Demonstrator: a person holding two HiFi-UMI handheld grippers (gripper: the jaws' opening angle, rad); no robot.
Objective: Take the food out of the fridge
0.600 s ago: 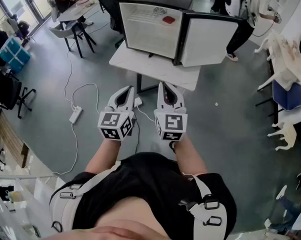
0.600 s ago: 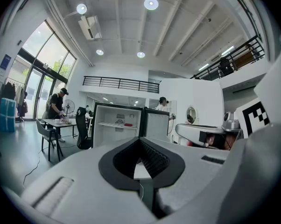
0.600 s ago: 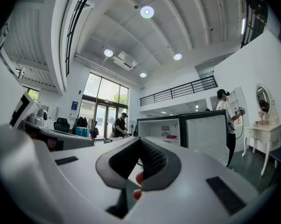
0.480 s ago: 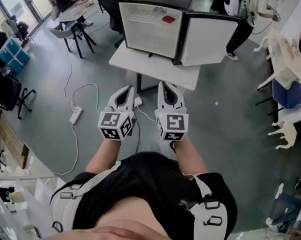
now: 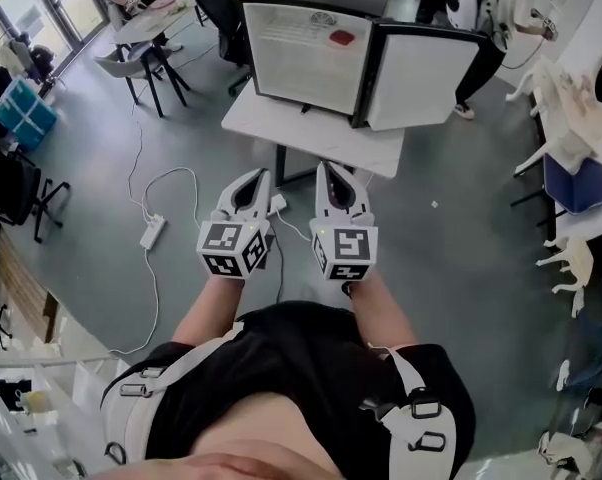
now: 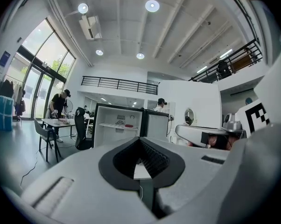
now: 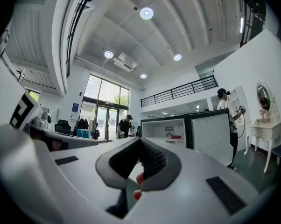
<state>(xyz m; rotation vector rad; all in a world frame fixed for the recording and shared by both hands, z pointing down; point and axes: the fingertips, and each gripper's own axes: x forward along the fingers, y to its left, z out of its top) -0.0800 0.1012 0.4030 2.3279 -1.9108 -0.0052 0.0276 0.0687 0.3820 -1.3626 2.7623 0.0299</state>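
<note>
My left gripper [image 5: 251, 180] and right gripper [image 5: 332, 174] are clenched on nothing. The red food [image 5: 340, 38] in the fridge [image 5: 286, 63] looks small and light; I'd pinch its sides.

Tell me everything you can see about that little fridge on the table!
The fridge is a small box with a dark top and frame and a white inside. It stands upright on a white table, some way ahead of the person. Its door is swung wide open to the right, showing a white inner face. A shelf near the top holds one small red food item; the rest of the inside looks bare.
</note>
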